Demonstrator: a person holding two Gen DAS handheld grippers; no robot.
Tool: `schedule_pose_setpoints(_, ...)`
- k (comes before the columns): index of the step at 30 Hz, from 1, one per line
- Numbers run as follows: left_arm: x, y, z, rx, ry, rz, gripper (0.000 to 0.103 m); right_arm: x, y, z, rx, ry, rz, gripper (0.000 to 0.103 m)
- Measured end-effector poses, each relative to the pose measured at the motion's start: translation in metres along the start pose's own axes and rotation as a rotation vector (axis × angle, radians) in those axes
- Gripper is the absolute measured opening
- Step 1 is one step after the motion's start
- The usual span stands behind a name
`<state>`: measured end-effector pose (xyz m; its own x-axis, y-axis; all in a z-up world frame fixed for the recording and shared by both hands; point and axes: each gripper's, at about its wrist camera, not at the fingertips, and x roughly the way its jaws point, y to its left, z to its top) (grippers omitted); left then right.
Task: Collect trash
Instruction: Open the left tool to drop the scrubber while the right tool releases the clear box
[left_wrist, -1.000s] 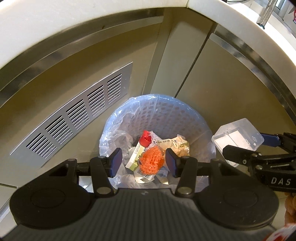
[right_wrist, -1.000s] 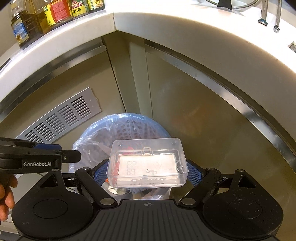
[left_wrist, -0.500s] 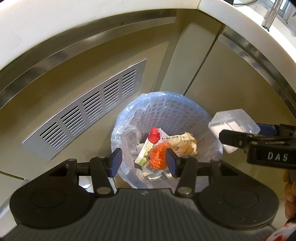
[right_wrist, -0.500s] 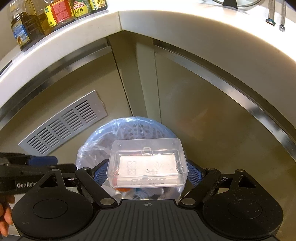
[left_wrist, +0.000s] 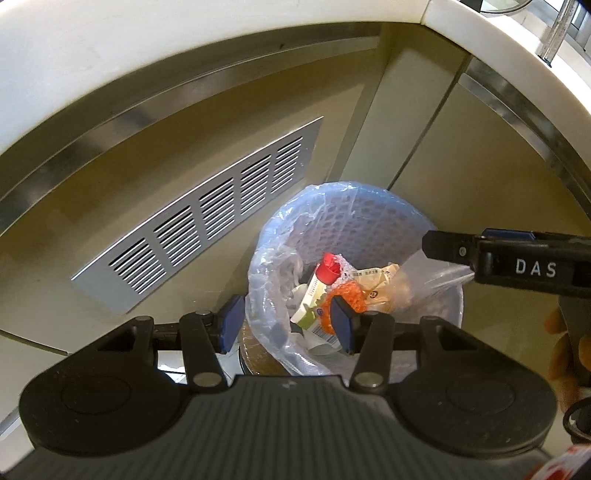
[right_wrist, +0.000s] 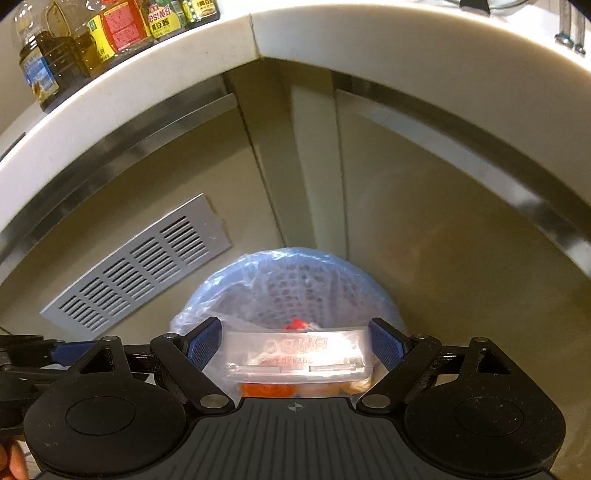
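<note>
Beige cabinet fronts (left_wrist: 122, 206) under a curved white counter (left_wrist: 184, 48) fill my left wrist view, with a slotted silver vent grille (left_wrist: 207, 225) set into the panel. On the floor in the corner stands the perforated blue waste basket lined with a clear plastic bag (left_wrist: 369, 225); inside lie a red-capped white tube (left_wrist: 317, 291), an orange mesh scrap (left_wrist: 347, 297) and a crumpled printed wrapper (left_wrist: 376, 284). My left gripper (left_wrist: 284, 321) hangs over the near rim, its tongs wide and holding nothing, kept aside, I judge, to leave the mouth free. My right gripper (left_wrist: 450, 251) reaches in from the right, and beneath it the clear rectangular plastic box (left_wrist: 424, 280) shows as a blur over the basket. Through the right wrist view the same corner appears, with oil and sauce bottles (right_wrist: 92, 40) on the counter. The tongs stand wide, and the box sits between the blue pads (right_wrist: 203, 343) touching neither, directly above the bag, so I judge it is dropping in.
</note>
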<state>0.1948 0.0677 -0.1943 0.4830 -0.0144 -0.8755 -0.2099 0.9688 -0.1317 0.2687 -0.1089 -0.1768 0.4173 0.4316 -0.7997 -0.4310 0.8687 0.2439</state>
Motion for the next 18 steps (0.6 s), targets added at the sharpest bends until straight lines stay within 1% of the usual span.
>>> schedule_pose_setpoints(3,0.000,0.002,-0.001,-0.002,0.001,0.002,0.047,0.000,0.000,-0.004,-0.011,0.020,-0.010,0.086)
schedule_pose_setpoints(7,0.001,0.003,-0.003,-0.005,0.001,-0.003,0.047,-0.002,-0.006,-0.012,0.010,0.041,-0.018,0.086)
schedule_pose_setpoints(18,-0.009,0.001,-0.009,-0.011,-0.007,-0.025,0.047,-0.019,-0.006,-0.030,0.016,0.063,-0.051,0.086)
